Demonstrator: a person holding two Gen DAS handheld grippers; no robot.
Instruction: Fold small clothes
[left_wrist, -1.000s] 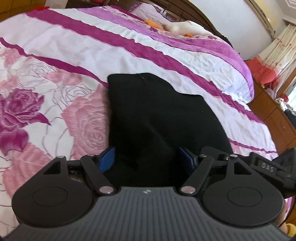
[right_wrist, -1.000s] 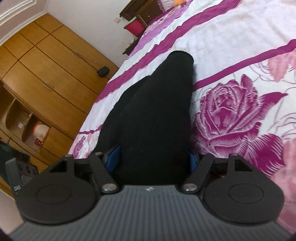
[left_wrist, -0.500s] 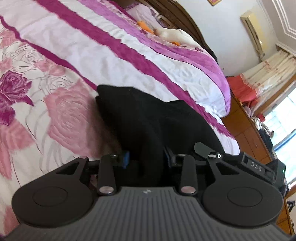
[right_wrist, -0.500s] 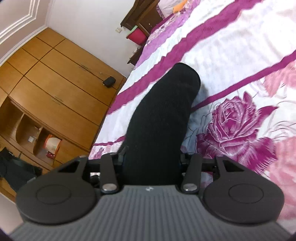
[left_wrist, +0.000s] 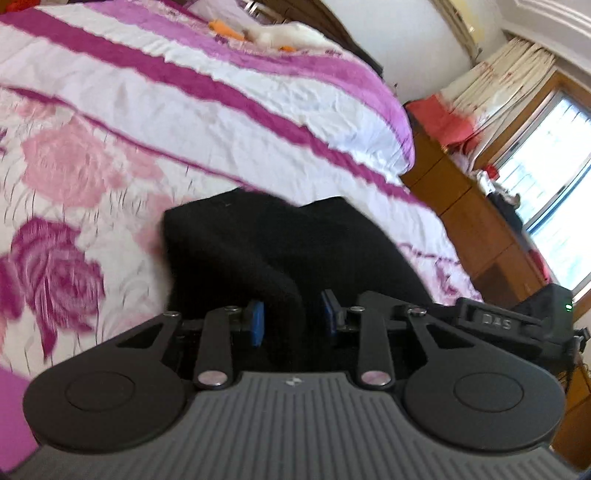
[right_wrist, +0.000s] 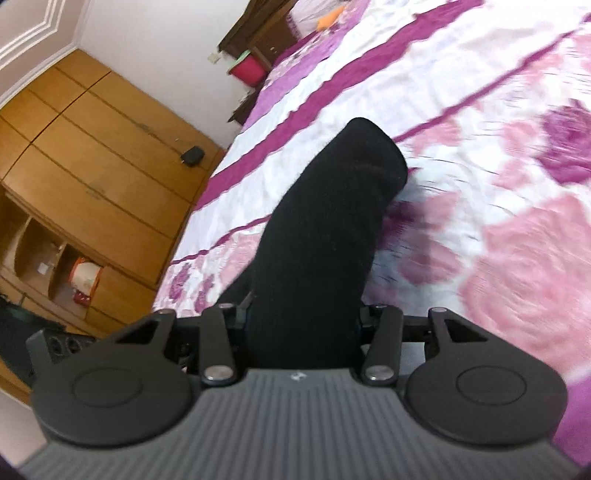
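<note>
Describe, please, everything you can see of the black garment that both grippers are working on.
The black garment is a small, soft, knit-looking piece, plain with no visible print. In the left wrist view it shows a squared corner and overlapping layers above the floral bedspread; in the right wrist view it runs forward as a narrow strip with a rounded far end. The left gripper and right gripper are each closed on a bunch of it. Whether its far edge rests on the bed is unclear.
</note>
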